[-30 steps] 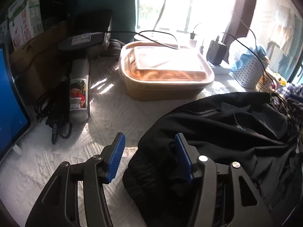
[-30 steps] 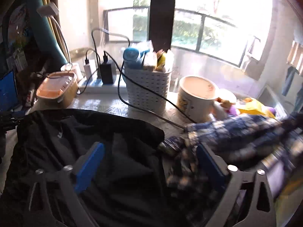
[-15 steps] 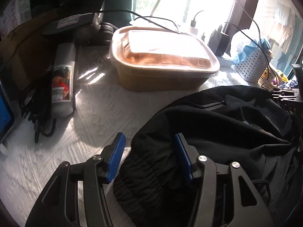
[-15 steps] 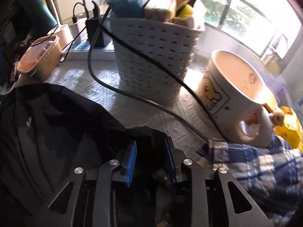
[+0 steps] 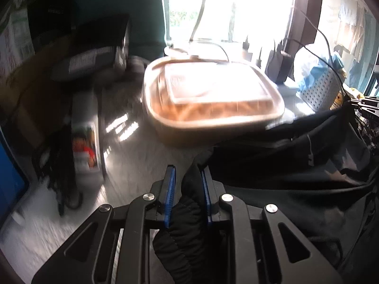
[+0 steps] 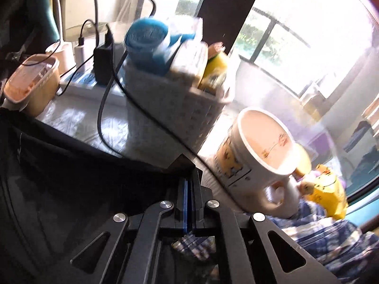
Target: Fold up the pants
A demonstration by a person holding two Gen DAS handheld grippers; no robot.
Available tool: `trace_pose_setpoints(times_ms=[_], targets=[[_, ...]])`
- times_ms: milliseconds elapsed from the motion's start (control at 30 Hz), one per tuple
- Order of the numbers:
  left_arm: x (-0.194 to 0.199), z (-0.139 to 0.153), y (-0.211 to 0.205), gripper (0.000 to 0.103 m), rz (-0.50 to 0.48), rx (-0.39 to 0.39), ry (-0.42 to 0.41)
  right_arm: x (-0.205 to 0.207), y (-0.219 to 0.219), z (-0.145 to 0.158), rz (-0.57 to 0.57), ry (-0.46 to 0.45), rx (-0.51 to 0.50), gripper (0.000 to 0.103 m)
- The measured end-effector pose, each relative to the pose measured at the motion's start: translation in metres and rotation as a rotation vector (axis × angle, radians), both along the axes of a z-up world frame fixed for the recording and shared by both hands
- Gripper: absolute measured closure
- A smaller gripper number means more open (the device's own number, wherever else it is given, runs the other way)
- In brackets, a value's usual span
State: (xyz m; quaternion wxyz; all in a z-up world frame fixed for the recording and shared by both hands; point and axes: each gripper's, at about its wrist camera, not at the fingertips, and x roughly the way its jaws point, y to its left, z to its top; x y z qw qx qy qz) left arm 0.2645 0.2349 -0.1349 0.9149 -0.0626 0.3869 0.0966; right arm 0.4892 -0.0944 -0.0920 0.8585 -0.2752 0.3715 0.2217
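The black pants hang stretched between my two grippers above a white textured table. My left gripper is shut on a bunched corner with the elastic waistband, which spills down between the blue pads. My right gripper is shut tight on another edge of the pants, the fabric pulled taut to the left. The right gripper also shows at the far right of the left wrist view.
A lidded brown food container sits close behind the pants. A white basket with a cable over it, a large mug, a plaid cloth, a spray can and a blue screen crowd the table.
Both grippers have shut on the pants; the left was open half a second ago. Both have lifted and pulled the fabric taut, and the views are blurred by motion.
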Motion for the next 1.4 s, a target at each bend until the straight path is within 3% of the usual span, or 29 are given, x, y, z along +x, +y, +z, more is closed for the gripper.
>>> trace_pose_setpoints(times_ms=[267, 400, 467, 500, 533, 567, 600, 633, 667, 800, 967, 1167, 1200, 1333, 1400], targets=[[0.006, 0.013, 0.006, 0.083, -0.001, 0.016, -0.023, 0.007, 0.009, 0.01, -0.055, -0.072, 0.026, 0.102], [-0.002, 0.018, -0.004, 0.082, -0.017, 0.037, -0.026, 0.003, 0.015, -0.005, -0.055, -0.046, 0.011, 0.102], [-0.012, 0.026, -0.006, 0.066, -0.005, 0.049, -0.049, -0.001, 0.01, -0.006, -0.064, -0.025, 0.011, 0.098], [-0.019, 0.031, -0.005, 0.042, 0.004, 0.042, -0.068, -0.004, 0.007, -0.006, -0.068, -0.021, 0.021, 0.096], [-0.026, 0.036, -0.003, 0.032, 0.008, 0.025, -0.09, -0.01, 0.003, -0.002, -0.072, -0.022, 0.036, 0.093], [-0.036, 0.041, -0.001, 0.032, 0.014, 0.006, -0.109, -0.017, -0.003, 0.003, -0.073, -0.022, 0.056, 0.088], [-0.044, 0.046, 0.0, 0.032, 0.018, -0.002, -0.117, -0.025, -0.008, 0.009, -0.071, -0.021, 0.081, 0.066], [-0.051, 0.049, 0.0, 0.032, 0.019, -0.004, -0.124, -0.031, -0.012, 0.013, -0.067, -0.02, 0.099, 0.021], [-0.062, 0.053, -0.001, 0.032, 0.021, -0.007, -0.133, -0.041, -0.017, 0.019, -0.059, -0.019, 0.125, 0.001], [-0.095, 0.056, -0.012, 0.032, 0.012, -0.026, -0.135, -0.089, -0.032, 0.04, -0.018, -0.022, 0.187, 0.0], [-0.133, 0.041, -0.034, 0.032, -0.004, -0.102, -0.104, -0.147, -0.068, 0.055, -0.03, -0.059, 0.218, 0.0], [-0.167, 0.013, -0.067, 0.032, -0.034, -0.18, -0.033, -0.184, -0.116, 0.041, -0.07, -0.023, 0.217, 0.0], [-0.171, 0.008, -0.073, 0.032, -0.045, -0.186, -0.018, -0.188, -0.123, 0.033, -0.078, 0.002, 0.217, 0.002], [-0.18, -0.013, -0.084, 0.032, -0.064, -0.209, 0.035, -0.191, -0.142, -0.003, -0.077, 0.103, 0.177, 0.027], [-0.18, -0.02, -0.08, 0.032, -0.045, -0.231, 0.054, -0.188, -0.147, -0.02, -0.067, 0.161, 0.167, 0.031]])
